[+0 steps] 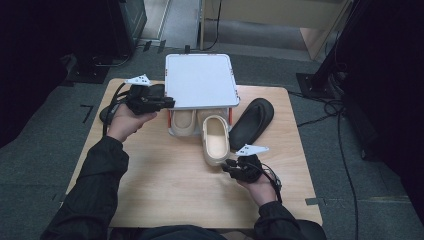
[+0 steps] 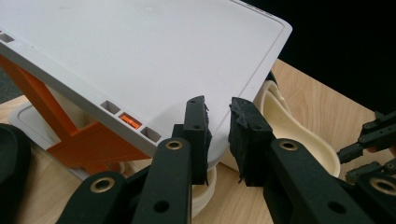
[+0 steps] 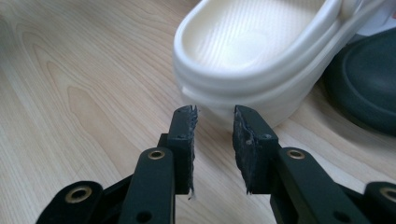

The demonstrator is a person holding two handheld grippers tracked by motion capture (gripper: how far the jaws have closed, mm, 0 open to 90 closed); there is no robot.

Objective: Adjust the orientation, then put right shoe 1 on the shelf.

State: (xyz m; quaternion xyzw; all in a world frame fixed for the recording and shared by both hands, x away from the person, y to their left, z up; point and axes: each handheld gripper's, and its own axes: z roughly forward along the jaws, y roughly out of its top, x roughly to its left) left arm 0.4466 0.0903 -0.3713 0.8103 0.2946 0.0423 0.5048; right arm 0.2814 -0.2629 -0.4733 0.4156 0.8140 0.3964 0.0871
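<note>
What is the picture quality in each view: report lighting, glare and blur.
High view: dim and soft, dark surroundings, white shelf top brightest. Left gripper view: sharp jaws, shelf evenly lit, no glare. Right gripper view: cream clog slightly soft, jaws crisp, table well lit.

Even overhead light brightens the table (image 1: 165, 185); the surroundings fall dark, and close-up views are slightly soft.

Rack shelf (image 1: 200, 80) hides the cream shoe's (image 1: 182, 121) front

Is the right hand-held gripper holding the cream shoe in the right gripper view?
No. The right hand-held gripper has open jaws just short of the cream shoe, with nothing between them.
</note>
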